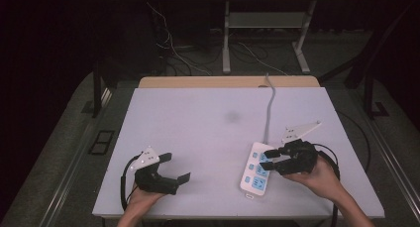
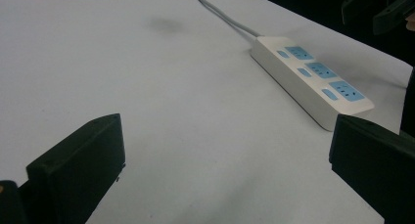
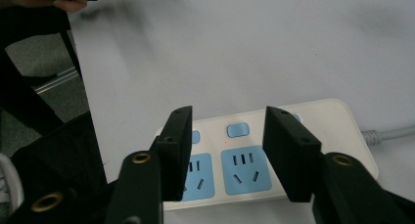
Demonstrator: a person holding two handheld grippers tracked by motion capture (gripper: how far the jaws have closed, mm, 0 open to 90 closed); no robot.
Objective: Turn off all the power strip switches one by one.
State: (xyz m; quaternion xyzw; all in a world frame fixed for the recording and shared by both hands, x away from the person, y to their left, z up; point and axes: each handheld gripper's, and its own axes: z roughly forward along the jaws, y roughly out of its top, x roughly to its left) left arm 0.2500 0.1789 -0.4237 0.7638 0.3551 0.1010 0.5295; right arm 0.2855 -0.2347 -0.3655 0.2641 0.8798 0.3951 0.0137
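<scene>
— Our left claw (image 1: 177, 168) hangs wide, holding nothing, over the bare white surface (image 1: 198, 123).
— Our right claw (image 1: 269, 158) hovers part-open above the power strip (image 1: 254, 169), near the surface's right front.

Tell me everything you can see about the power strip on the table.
The power strip is a white, plastic-looking bar with rounded corners, three blue sockets and three small blue buttons. It lies flat on the table's near right, its grey cord running to the far edge. The open right gripper hovers over it; contact is unclear.
</scene>
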